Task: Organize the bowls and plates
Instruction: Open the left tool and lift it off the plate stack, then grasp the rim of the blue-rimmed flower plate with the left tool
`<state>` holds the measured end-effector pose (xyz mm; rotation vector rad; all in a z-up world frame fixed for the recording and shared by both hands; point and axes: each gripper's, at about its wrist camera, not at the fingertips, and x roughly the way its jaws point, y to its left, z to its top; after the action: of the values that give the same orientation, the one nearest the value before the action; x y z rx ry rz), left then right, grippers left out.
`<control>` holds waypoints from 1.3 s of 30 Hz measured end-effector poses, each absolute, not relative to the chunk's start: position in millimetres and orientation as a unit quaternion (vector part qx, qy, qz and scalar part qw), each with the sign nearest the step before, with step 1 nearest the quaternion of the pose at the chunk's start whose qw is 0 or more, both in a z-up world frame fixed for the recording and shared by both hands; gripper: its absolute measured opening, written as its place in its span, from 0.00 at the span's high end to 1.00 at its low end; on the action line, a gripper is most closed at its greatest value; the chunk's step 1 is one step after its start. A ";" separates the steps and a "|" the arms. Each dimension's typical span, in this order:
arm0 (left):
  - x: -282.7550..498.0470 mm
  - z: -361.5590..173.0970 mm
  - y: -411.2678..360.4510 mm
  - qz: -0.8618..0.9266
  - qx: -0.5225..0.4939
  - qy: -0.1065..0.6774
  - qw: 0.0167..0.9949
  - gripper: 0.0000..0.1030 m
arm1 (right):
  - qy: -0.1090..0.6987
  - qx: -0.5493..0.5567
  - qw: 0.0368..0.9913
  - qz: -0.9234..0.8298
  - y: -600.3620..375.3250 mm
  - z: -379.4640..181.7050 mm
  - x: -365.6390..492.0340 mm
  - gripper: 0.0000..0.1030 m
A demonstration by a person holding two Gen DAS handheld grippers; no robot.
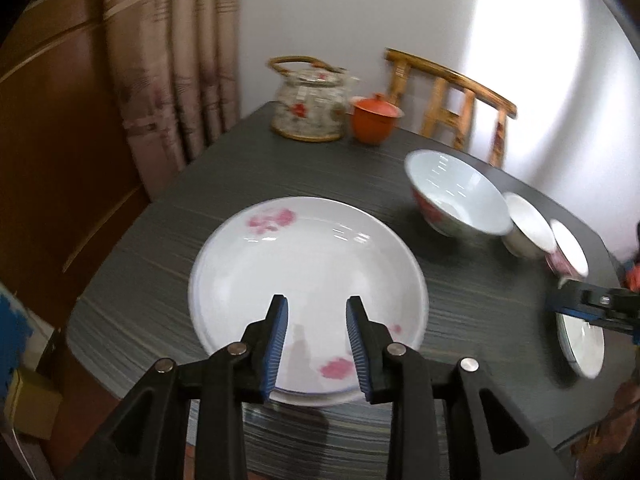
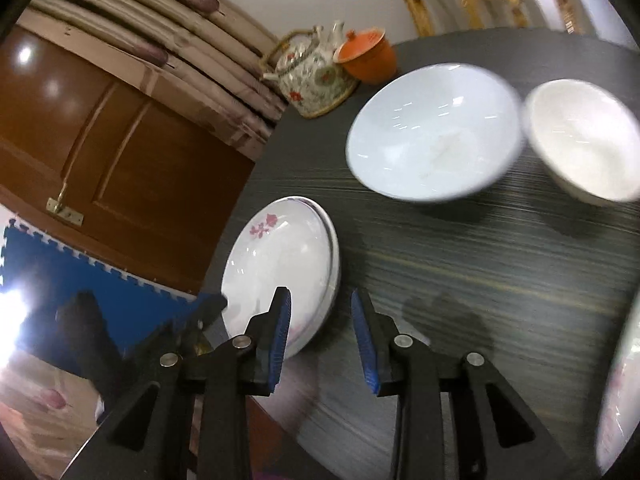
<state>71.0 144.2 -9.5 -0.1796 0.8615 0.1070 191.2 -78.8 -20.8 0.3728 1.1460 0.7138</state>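
A stack of white plates (image 1: 304, 264) with pink flowers lies on the dark table, close to its near-left edge. My left gripper (image 1: 317, 300) hovers over the stack's near rim, open, its blue pads apart with nothing pressed between them. In the right wrist view my right gripper (image 2: 320, 300) stands open over bare table, just right of the plate stack (image 2: 280, 264). A large white bowl (image 1: 456, 196) (image 2: 432, 132), a smaller bowl (image 1: 528, 228) (image 2: 584, 136) and a third bowl (image 1: 568, 252) with a pink pattern stand in a row. A small plate (image 1: 580, 344) (image 2: 620, 392) lies at the right.
A flowered teapot (image 1: 308, 108) and an orange lidded cup (image 1: 372, 120) stand at the table's far corner. A wooden chair (image 1: 452, 100) is behind them. A brown door (image 2: 120, 152) and a curtain (image 1: 172, 60) are on the left, with blue floor mat (image 2: 80, 272) below.
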 end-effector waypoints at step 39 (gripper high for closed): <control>148.0 -64.4 -108.9 -0.221 -0.173 0.559 0.781 0.64 | 0.478 0.269 0.831 0.095 -402.4 -69.2 114.8 0.62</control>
<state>148.0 -108.9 -64.4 -0.3739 1.2066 -0.4774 114.8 -402.4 -69.2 0.5701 1.0127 0.2023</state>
